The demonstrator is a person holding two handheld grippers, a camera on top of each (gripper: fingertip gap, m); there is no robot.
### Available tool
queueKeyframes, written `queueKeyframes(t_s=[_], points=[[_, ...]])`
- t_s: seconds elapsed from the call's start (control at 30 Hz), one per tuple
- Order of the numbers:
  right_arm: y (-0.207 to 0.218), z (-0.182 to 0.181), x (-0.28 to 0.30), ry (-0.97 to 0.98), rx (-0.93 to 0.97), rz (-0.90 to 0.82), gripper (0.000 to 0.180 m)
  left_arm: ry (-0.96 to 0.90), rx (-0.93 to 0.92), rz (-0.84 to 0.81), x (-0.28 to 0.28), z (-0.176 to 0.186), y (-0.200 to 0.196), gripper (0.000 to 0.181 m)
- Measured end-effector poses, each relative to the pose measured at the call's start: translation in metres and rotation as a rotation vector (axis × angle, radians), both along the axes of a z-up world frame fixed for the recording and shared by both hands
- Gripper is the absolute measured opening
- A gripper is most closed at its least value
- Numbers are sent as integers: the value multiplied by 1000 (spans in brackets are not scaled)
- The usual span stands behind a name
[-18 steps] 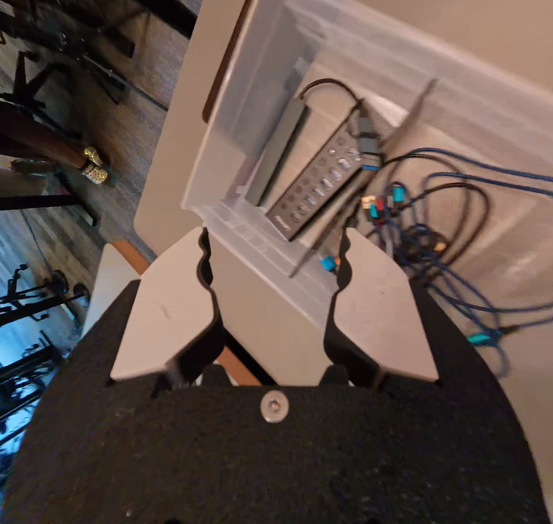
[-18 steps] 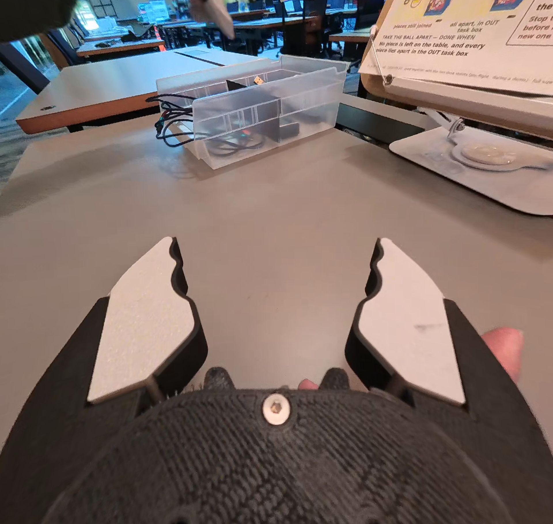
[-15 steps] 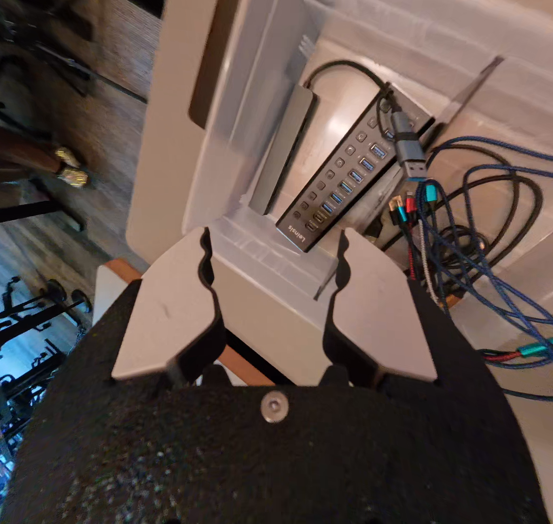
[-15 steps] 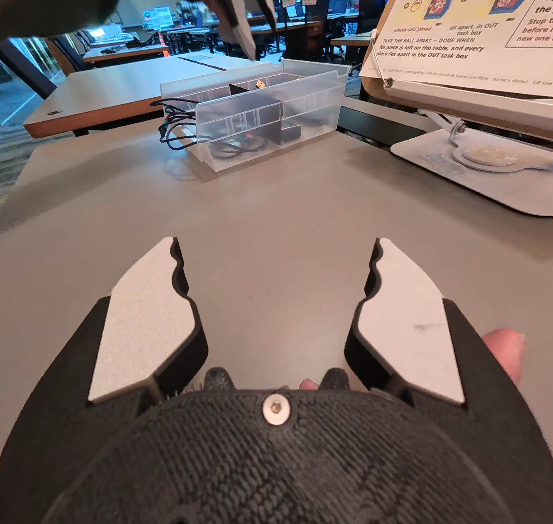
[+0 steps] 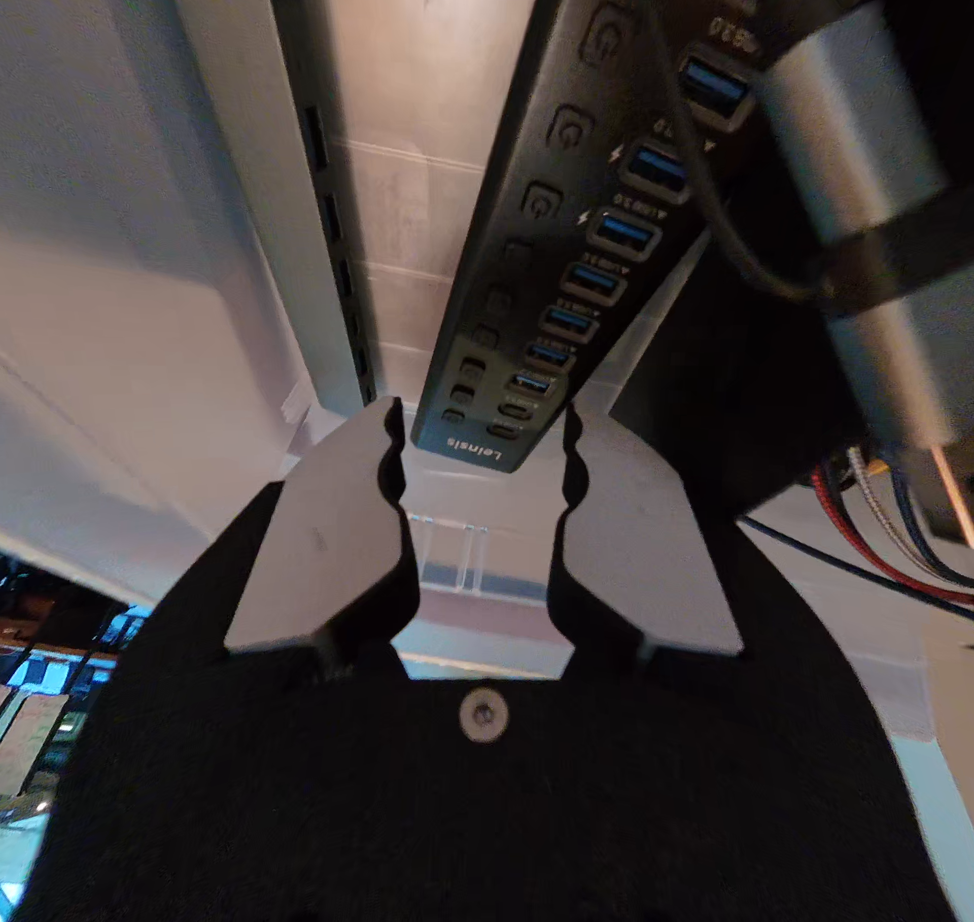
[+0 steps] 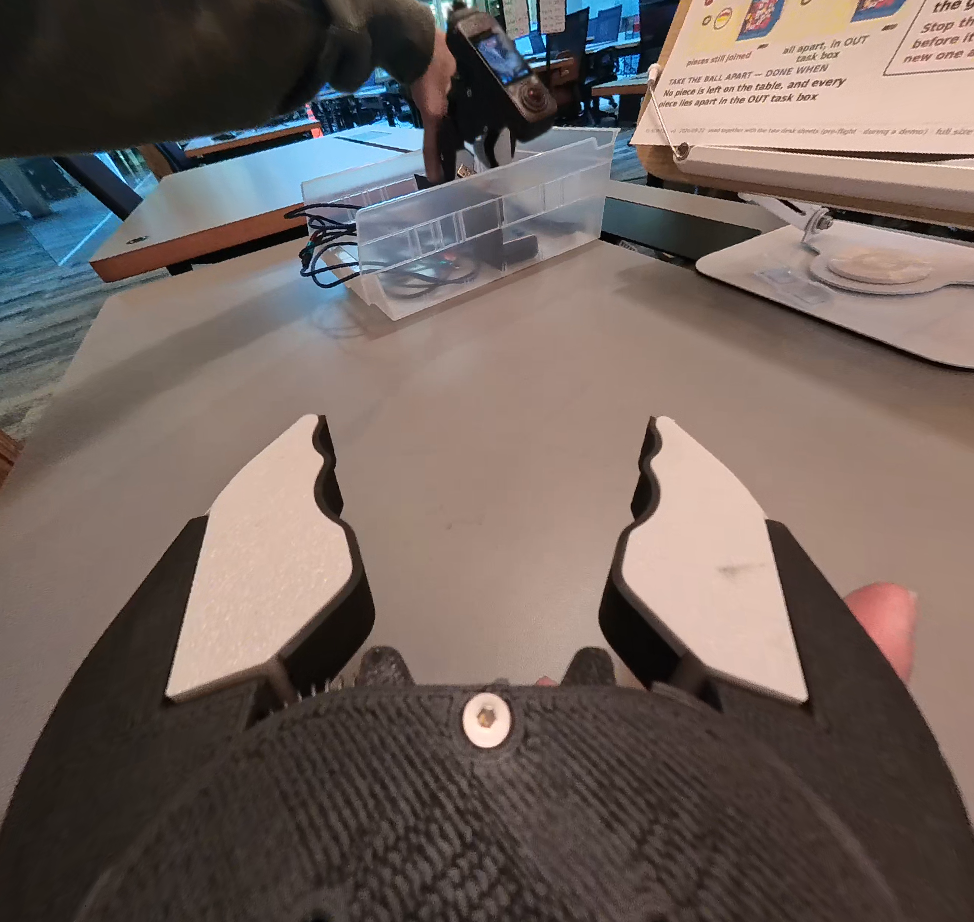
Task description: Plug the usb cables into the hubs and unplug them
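With the left gripper (image 5: 482, 441) open at frame centre over the black hub's (image 5: 569, 243) near end in the clear bin (image 6: 474, 222), grab its rigid, light, slick sides; right gripper (image 6: 487, 467) idle, open

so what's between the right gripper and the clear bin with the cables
Only bare grey table, as the right wrist view shows. The right gripper hangs open over it, and the clear bin stands farther back.

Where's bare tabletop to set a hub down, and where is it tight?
Free: the grey table between the open right gripper and the clear bin. Crowded: the bin itself, where the open left gripper noses at the black hub, with cables spilling over its near-left end.
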State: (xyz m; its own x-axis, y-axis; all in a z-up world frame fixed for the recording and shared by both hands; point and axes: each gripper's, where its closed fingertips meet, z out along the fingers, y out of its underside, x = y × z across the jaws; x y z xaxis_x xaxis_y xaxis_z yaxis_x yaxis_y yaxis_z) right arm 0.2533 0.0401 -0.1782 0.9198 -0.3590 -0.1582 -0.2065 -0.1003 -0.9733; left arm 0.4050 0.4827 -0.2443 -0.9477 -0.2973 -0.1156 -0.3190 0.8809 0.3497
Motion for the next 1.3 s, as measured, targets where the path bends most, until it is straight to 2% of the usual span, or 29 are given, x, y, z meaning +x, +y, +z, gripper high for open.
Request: queueKeyframes(t_s=[0.13,0.2,0.3,0.4,0.5,0.57,0.9,0.97,1.17,1.3], points=[[-1,0,2,14,10,-7,108,43,-9,-29,0,-3,-1,59],[0,-1,1,10,0,2,108,23,16,-73,5,-4,1,71],[2,-2,-3,-1,-17,22,108,22,54,-79,9,-4,3,78],[2,-2,-2,3,-16,21,106,43,38,-30,5,-5,7,75],[2,-2,-2,10,-13,24,105,59,138,-80,1,-6,28,68],[3,-4,-2,23,-17,32,103,67,115,-48,-1,-8,28,67],[7,-8,-5,19,-58,49,100,117,34,-170,-1,-25,22,69],[7,-9,-4,30,-58,52,98,127,51,-182,-3,-24,22,61],[8,-12,-3,69,-61,67,92,-39,27,-225,10,-10,11,60],[9,-13,-3,75,-67,72,89,-112,99,-285,16,17,7,60]])
